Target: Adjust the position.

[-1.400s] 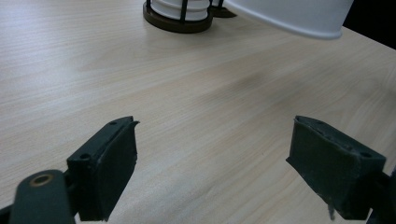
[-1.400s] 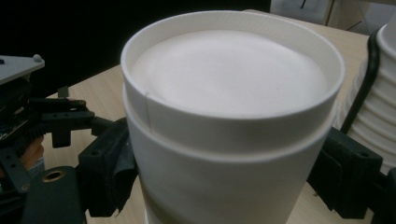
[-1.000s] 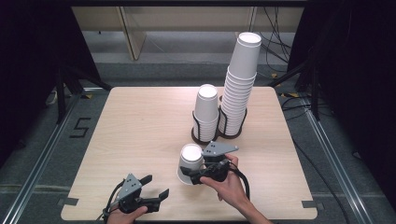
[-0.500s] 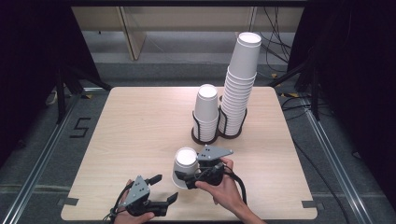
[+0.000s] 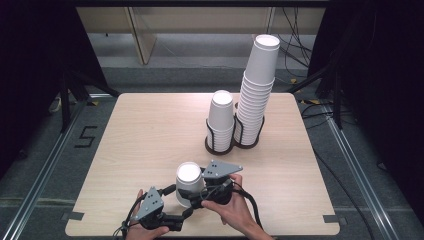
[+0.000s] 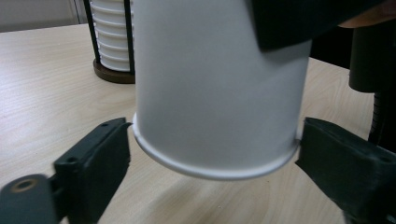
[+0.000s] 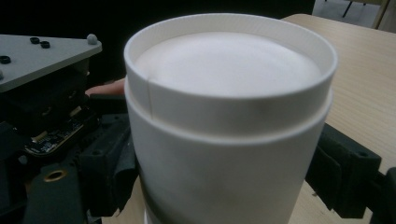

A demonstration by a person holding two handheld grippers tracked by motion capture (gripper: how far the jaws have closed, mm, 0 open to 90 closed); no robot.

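A white paper cup (image 5: 189, 181) hangs upside down just above the table's front edge, its flat bottom facing up. A seam near its top in the right gripper view suggests two nested cups (image 7: 224, 140). My right gripper (image 5: 196, 196) is shut on the cup's sides, one black jaw on each flank (image 7: 224, 172). My left gripper (image 5: 184, 216) sits below and to the left. Its jaws have just been opening and now stand on either side of the cup's lower rim (image 6: 210, 84) without pressing it (image 6: 215, 163).
A black wire holder (image 5: 220, 146) at the back centre of the wooden table (image 5: 145, 130) carries a short cup stack (image 5: 221, 116) and a tall leaning stack (image 5: 257, 90). Both hands work close to the table's front edge (image 5: 280, 233).
My right gripper has carried the cup left and nearer to the front edge. The left gripper's jaws, shut before, have spread around the cup's rim.
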